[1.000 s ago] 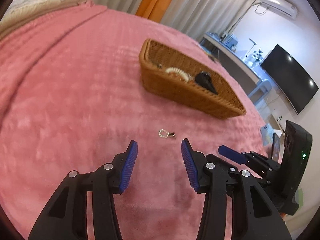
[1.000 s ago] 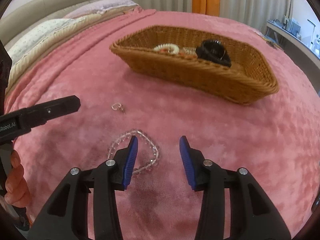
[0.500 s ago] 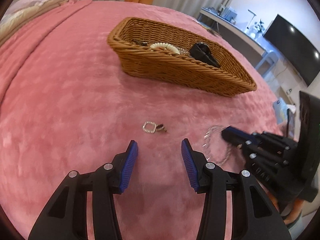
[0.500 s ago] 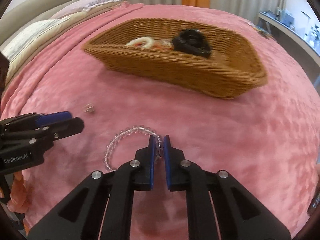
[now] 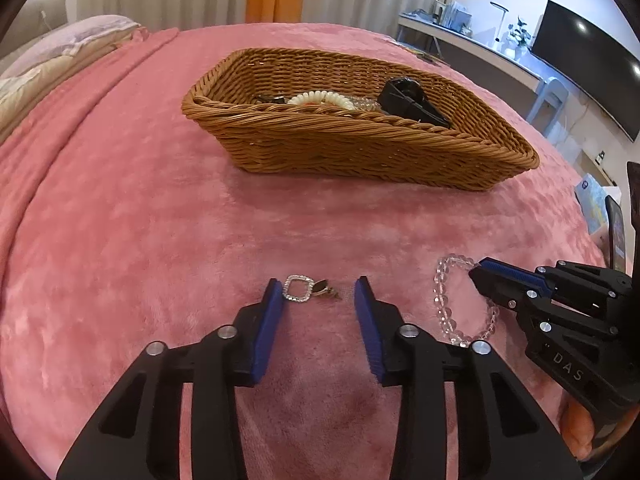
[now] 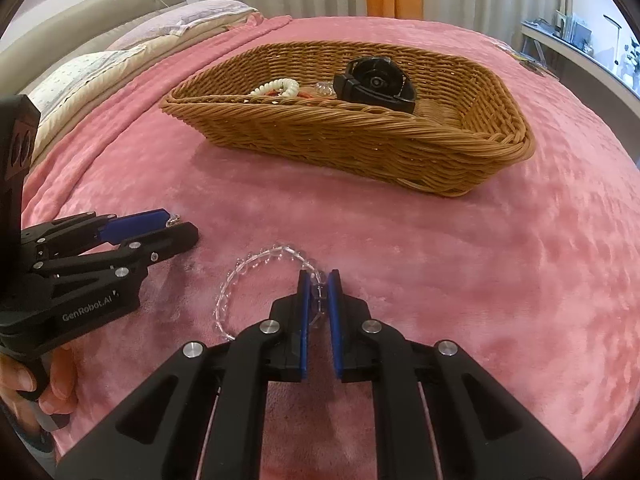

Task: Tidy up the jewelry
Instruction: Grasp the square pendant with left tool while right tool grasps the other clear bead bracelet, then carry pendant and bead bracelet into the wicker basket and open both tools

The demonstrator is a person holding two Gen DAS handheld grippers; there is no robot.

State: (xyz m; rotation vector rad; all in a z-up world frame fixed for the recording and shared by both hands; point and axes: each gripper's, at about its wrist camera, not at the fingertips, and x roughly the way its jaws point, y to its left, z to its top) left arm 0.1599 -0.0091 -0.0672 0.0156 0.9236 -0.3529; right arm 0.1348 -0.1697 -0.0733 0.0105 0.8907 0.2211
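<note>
Right gripper (image 6: 319, 282) is clamped on the clear bead bracelet (image 6: 256, 262) lying on the pink blanket (image 6: 460, 264). Left gripper (image 5: 319, 292) jaws are closing, not touching, around the square earring (image 5: 298, 289). Wicker basket (image 5: 360, 148) is seen at 12 o'clock.

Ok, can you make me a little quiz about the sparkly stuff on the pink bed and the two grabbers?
1. True or false: the clear bead bracelet is already inside the wicker basket.
2. Which piece lies between the fingers of the left gripper? A) the black watch B) the small earring C) the white bead bracelet
3. Fill in: the right gripper is shut on the clear bead ______.

Key
1. False. It lies on the pink blanket, in front of the basket.
2. B. The jaws are closing around it; the pads are not pressing it yet.
3. bracelet
</note>
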